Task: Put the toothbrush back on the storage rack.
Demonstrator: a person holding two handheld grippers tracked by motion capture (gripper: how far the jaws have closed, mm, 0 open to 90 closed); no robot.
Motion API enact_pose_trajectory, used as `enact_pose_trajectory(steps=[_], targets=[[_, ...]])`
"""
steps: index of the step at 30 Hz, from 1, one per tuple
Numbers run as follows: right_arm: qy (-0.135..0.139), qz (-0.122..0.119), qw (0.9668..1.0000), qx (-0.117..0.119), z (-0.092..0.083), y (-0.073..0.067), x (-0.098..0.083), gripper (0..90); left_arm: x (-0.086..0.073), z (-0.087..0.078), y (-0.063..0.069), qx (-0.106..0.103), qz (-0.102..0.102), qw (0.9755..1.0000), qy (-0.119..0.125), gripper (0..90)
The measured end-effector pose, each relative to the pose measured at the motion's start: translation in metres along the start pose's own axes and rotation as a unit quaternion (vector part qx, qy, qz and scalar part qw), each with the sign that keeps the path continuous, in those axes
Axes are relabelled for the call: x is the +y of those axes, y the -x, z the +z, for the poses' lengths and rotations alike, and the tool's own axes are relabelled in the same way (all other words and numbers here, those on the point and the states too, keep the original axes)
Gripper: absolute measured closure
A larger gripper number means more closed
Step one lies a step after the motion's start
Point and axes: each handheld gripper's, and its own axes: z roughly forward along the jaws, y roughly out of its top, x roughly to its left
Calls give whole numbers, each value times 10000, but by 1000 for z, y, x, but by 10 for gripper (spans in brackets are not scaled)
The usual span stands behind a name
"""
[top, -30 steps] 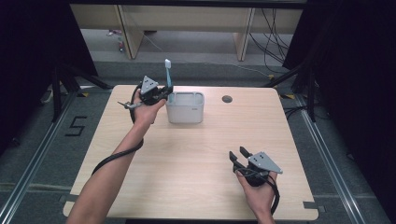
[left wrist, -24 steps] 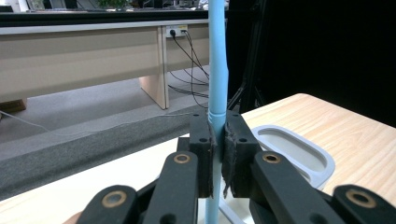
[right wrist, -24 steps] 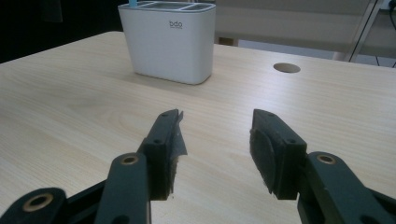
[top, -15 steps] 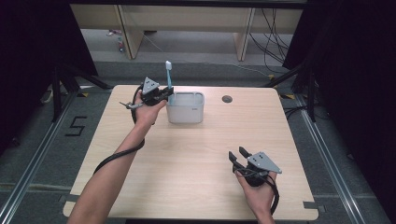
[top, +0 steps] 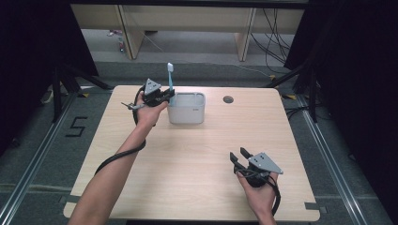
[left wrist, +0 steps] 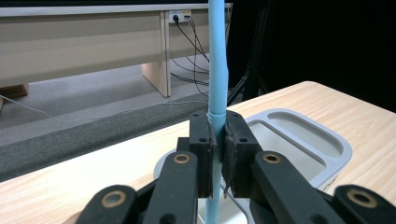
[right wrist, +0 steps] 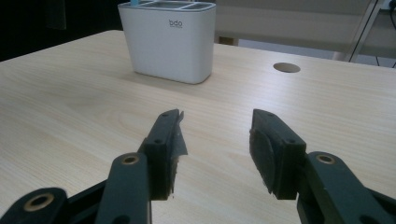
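A light blue toothbrush (top: 170,77) stands upright over the left end of a white holder (top: 187,108) at the table's far middle. My left gripper (top: 167,96) is shut on the toothbrush's handle (left wrist: 217,79), whose lower end dips toward the holder's compartments (left wrist: 299,135). My right gripper (top: 238,155) rests open near the table's front right, nothing between its jaws, and faces the white holder (right wrist: 168,39).
A round cable hole (top: 228,99) lies in the tabletop to the right of the holder. A wooden bench (top: 187,18) stands on the floor behind the table. Black cables trail from both grippers. Dark curtains flank both sides.
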Motion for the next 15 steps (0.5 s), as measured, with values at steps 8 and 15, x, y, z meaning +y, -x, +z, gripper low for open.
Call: enact_pose_trajectory(steps=[8, 15], targets=[[55, -137, 9999, 10, 2, 1, -1, 534, -1, 1, 0, 24, -31, 10000, -70, 827], [11, -138, 9999, -40, 2, 0, -1, 533, -2, 2, 0, 27, -76, 9999, -146, 823]])
